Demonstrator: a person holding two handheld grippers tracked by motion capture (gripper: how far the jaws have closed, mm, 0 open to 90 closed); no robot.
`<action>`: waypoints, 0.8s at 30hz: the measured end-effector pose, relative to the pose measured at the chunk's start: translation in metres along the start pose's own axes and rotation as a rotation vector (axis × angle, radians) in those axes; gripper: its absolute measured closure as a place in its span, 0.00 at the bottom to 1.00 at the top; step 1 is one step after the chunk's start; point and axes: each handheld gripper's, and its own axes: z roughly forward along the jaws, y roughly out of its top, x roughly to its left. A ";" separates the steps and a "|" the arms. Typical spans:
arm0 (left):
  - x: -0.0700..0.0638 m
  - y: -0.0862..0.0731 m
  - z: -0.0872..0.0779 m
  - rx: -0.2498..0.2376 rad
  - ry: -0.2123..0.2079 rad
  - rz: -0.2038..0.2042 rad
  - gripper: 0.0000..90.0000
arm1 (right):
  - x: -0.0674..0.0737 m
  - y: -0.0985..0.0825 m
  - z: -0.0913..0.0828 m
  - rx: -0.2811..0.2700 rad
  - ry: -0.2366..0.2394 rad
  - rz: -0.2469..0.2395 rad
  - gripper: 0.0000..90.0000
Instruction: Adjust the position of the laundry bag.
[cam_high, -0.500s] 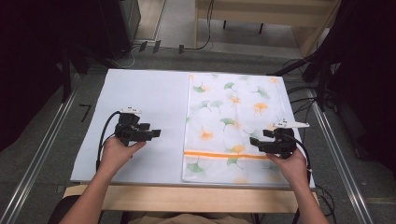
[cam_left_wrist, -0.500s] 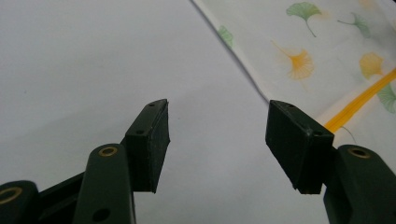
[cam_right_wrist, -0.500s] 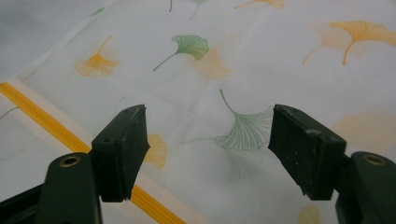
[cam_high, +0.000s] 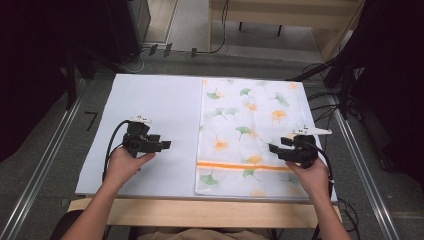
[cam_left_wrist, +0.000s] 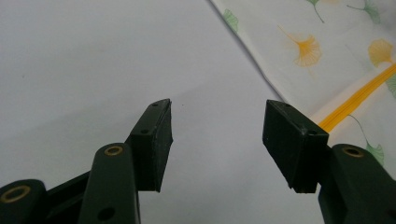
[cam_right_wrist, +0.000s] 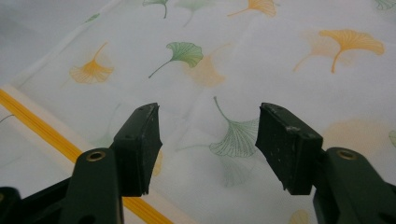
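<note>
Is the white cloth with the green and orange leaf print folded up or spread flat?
Spread flat: the white leaf-print cloth lies as one smooth rectangle on the white table, all four edges showing.

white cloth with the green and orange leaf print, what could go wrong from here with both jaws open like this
1. The white cloth with green and orange leaf print lies flat on the white table sheet, so the right gripper, open above it, may slide over it or pinch the sheet too.
2. The left gripper is over bare sheet, apart from the cloth's edge; closing there would likely catch nothing.
3. Lifting with one gripper alone could drag and crease the cloth.
</note>
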 end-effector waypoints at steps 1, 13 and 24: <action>0.000 0.000 0.000 0.000 0.000 0.000 0.48 | 0.000 0.000 0.000 0.000 0.000 0.000 0.46; -0.005 -0.001 0.002 0.017 -0.024 0.014 0.48 | -0.005 0.001 0.003 0.017 0.051 0.027 0.50; -0.012 0.002 0.009 0.028 -0.021 0.007 0.50 | -0.001 -0.003 0.004 0.035 0.039 0.007 0.50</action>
